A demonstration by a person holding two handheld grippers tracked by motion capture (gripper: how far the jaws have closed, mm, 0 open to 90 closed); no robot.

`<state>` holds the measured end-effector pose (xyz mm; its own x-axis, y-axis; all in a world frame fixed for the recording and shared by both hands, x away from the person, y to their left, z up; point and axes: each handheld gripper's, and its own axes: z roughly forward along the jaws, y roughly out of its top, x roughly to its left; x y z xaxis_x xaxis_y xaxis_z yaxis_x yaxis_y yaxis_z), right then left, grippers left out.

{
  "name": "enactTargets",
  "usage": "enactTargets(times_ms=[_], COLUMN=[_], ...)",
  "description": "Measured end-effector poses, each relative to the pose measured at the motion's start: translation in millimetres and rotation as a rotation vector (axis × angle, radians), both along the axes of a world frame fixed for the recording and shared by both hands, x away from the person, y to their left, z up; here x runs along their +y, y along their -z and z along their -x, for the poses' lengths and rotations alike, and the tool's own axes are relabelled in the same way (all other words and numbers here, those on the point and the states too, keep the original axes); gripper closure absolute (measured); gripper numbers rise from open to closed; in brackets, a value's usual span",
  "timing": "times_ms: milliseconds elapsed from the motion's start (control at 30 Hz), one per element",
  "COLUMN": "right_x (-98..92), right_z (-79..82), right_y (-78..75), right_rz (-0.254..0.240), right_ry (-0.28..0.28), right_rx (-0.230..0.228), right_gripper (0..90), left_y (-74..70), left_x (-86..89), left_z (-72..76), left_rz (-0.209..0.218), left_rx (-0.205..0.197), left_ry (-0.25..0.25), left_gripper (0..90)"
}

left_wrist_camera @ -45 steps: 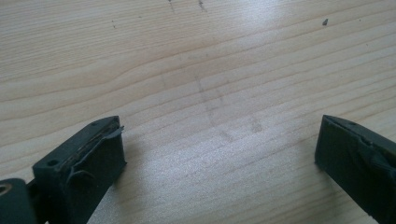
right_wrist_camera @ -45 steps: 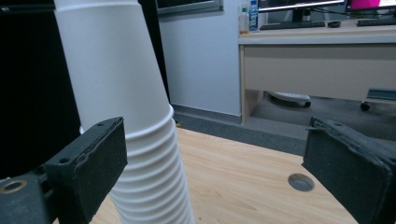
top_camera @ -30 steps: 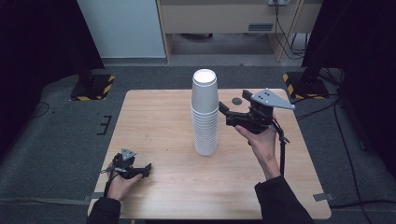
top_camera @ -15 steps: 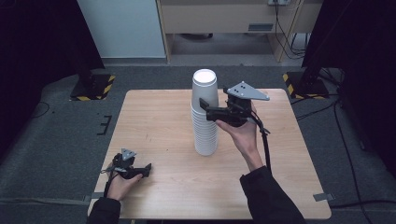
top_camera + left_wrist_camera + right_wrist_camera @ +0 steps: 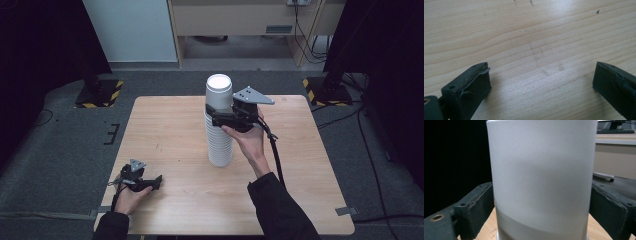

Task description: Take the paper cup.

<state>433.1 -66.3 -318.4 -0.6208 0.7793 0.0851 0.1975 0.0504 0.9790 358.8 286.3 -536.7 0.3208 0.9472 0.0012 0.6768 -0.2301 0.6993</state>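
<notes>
Cups (image 5: 219, 125) stand stacked between the right claw's (image 5: 216, 118) wide, empty jaws. Squeeze just the top cup (image 5: 541, 177), I'd say. Left claw (image 5: 156, 181) rests open, empty.

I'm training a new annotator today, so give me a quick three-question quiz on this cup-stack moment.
1. True or false: the left gripper holds a cup.
2. Which gripper has its jaws on either side of the top cup of the white cup stack? A) left B) right
3. Fill in: the stack stands on a ____ table.

Key: 1 false, it rests open over bare wood. 2 B. 3 wooden.
</notes>
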Motion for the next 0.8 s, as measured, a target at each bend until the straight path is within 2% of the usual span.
enactTargets(times_ms=[333, 533, 633, 800], right_x=[0.7, 0.4, -0.2, -0.8], right_z=[-6.8, -6.3, -6.0, -3.5], right_y=[3.1, 2.0, -0.1, -12.5], right_rz=[-0.016, -0.001, -0.022, -0.033], right_ry=[-0.007, -0.012, -0.015, -0.018], right_rx=[0.021, 0.004, -0.005, -0.035], right_gripper=[12.8, 13.9, 14.1, 14.1], left_y=[0.0, 0.0, 0.0, 0.0], left_x=[0.0, 0.0, 0.0, 0.0], left_z=[-0.2, -0.2, -0.2, -0.2], left_rz=[0.0, 0.0, 0.0, 0.0], left_rx=[0.0, 0.0, 0.0, 0.0], left_ry=[0.001, 0.001, 0.001, 0.001], left_gripper=[0.5, 0.5, 0.5, 0.5])
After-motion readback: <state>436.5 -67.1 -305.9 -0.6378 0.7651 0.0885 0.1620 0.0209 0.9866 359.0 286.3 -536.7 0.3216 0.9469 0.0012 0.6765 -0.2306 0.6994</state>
